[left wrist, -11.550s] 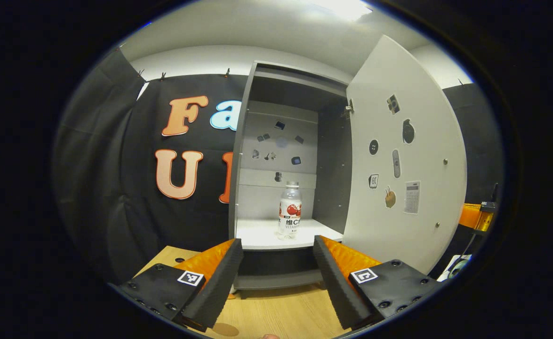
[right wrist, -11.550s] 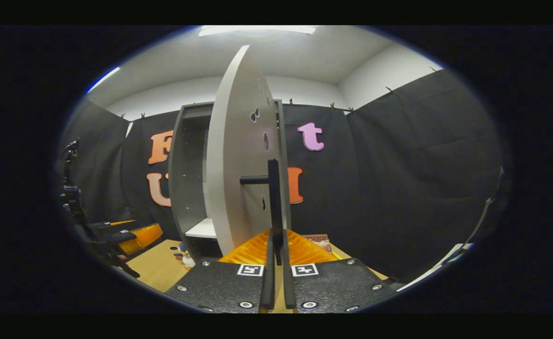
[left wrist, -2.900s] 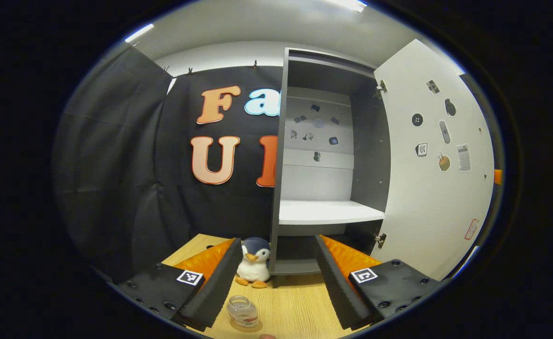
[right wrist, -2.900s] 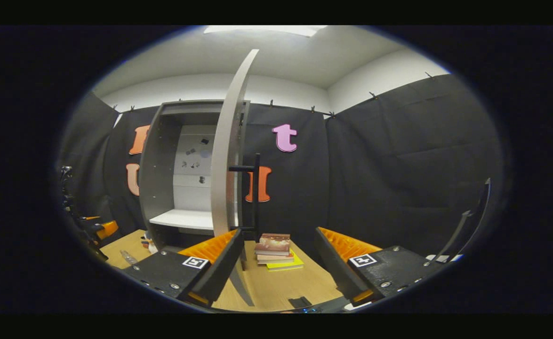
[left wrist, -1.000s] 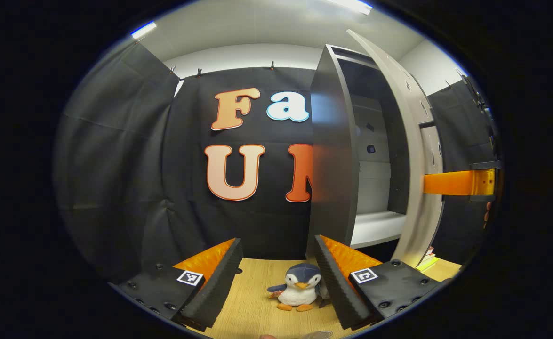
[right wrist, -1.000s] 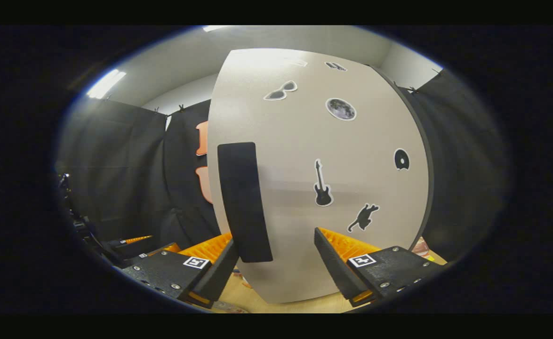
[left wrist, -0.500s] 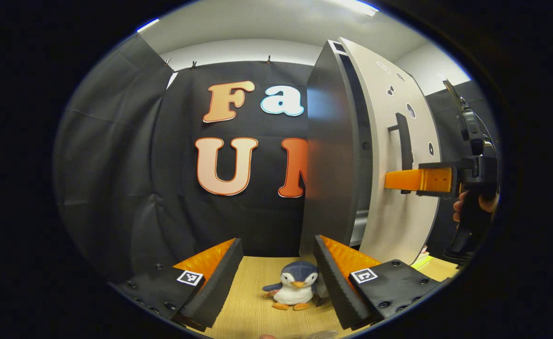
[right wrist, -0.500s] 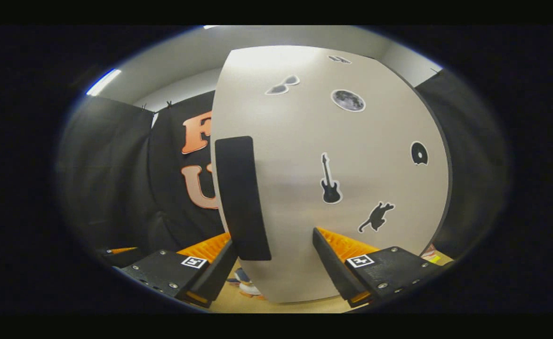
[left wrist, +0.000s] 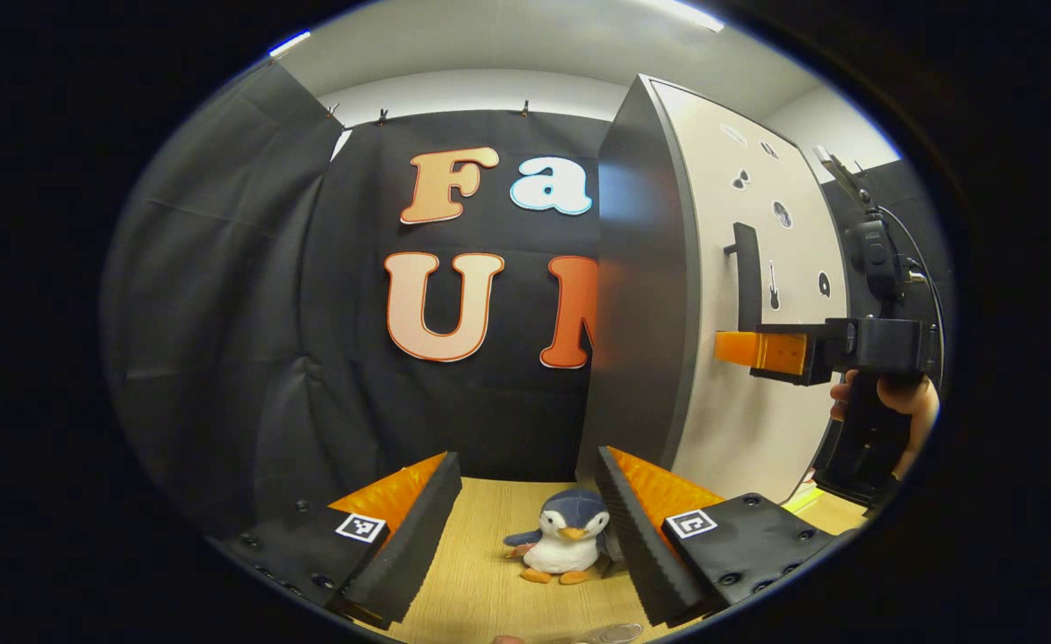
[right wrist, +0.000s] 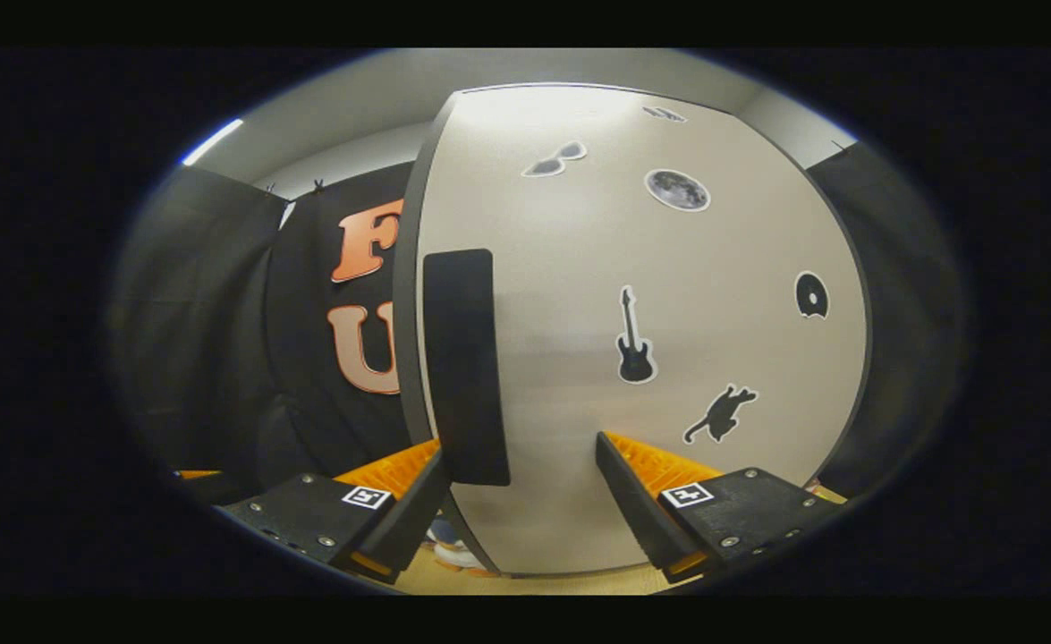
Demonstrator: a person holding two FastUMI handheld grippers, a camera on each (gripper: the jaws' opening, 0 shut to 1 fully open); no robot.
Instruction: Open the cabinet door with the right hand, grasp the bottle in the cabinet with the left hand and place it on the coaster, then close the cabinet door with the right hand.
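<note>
Door (right wrist: 641,295) sits dead ahead of the right gripper (right wrist: 521,487), jaws spread and empty, handle (right wrist: 464,367) upright just left of centre, looks pretty much flush with the cabinet (left wrist: 641,286), bottle (left wrist: 610,634) maybe below the open left gripper (left wrist: 525,523).

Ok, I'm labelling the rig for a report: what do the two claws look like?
Left claw and right claw alike: two wedge-shaped fingers with ribbed inner faces, on black screwed plates, each bearing a square black-and-white marker. Seen from the left gripper view, the right one has a black body and grip, with a thin black cable above.
</note>
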